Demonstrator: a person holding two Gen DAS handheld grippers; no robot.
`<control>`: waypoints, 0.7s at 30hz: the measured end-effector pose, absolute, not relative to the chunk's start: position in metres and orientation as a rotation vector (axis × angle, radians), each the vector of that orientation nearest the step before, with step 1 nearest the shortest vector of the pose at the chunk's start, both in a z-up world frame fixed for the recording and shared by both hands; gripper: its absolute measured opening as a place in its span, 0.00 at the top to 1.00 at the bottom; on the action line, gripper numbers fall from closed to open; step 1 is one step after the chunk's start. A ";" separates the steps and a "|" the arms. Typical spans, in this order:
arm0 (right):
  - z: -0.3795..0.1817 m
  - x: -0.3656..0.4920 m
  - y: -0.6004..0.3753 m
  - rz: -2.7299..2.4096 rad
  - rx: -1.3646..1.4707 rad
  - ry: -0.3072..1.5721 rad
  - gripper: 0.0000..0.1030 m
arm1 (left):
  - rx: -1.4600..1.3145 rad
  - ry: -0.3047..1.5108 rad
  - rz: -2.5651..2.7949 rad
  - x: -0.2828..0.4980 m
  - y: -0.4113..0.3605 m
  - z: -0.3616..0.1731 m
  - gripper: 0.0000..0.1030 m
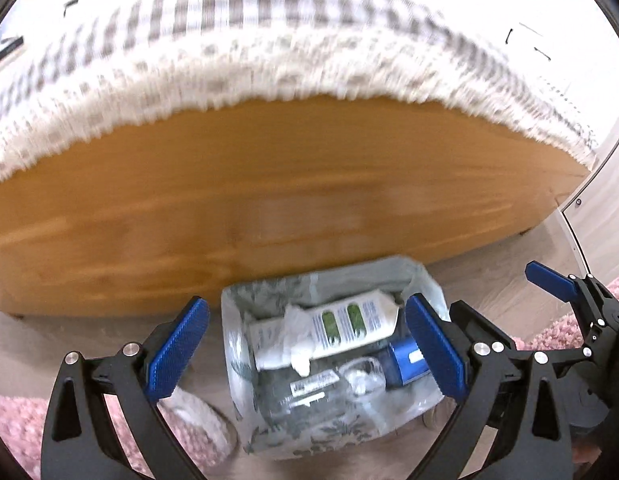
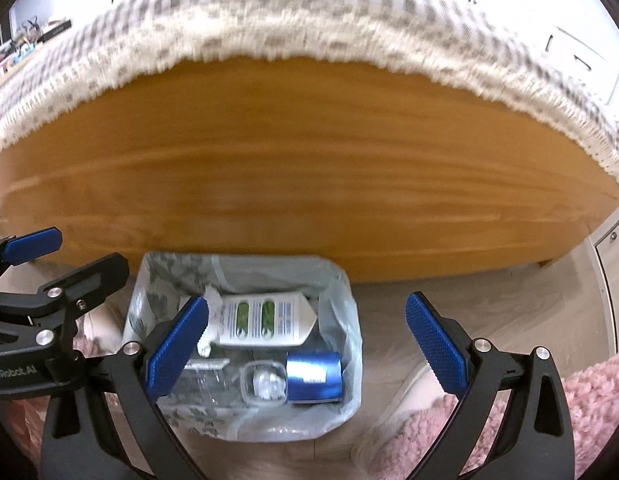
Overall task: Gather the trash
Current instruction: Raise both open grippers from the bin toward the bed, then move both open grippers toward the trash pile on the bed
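Note:
A pale patterned trash bag (image 1: 269, 436) (image 2: 345, 320) stands open on the floor beside a wooden bed frame. Inside lie a white bottle with green ovals on its label (image 1: 349, 320) (image 2: 265, 318), a blue can (image 1: 405, 360) (image 2: 313, 376), clear crumpled plastic (image 1: 361, 376) (image 2: 265, 384) and a white wrapper (image 1: 293, 320). My left gripper (image 1: 307, 350) hovers above the bag, open and empty. My right gripper (image 2: 307, 350) is open and empty too, above the bag's right side. Each gripper shows at the edge of the other's view.
The wooden bed side panel (image 1: 269, 200) (image 2: 309, 160) rises just behind the bag, topped by a checked blanket with a white fringe (image 1: 249, 52) (image 2: 293, 32). A pink fluffy rug (image 1: 17, 428) (image 2: 589, 400) lies on the pale floor on both sides.

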State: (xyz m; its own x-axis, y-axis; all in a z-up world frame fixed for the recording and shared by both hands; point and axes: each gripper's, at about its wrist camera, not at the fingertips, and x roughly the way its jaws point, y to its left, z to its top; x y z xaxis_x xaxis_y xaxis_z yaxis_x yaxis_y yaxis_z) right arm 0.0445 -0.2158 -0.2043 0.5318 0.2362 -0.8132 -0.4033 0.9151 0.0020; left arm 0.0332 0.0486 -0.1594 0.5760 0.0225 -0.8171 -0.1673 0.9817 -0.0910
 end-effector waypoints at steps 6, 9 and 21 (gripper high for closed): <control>-0.184 0.044 -0.225 0.390 -0.148 0.857 0.08 | -0.131 0.845 0.119 0.027 0.047 -0.136 0.07; -0.175 0.043 -0.229 0.392 -0.125 0.820 0.08 | -0.134 0.803 0.124 0.025 0.051 -0.124 0.07; -0.133 0.042 -0.239 0.402 -0.081 0.652 0.08 | -0.121 0.629 0.150 0.011 0.069 -0.081 0.07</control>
State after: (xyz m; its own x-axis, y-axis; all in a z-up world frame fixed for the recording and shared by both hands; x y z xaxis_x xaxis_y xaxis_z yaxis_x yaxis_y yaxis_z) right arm 0.0421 -0.2389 -0.1331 0.7211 0.3382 -0.6047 -0.3883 0.9201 0.0515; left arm 0.0111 0.0687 -0.0807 0.7984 0.1032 -0.5932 -0.1764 0.9821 -0.0667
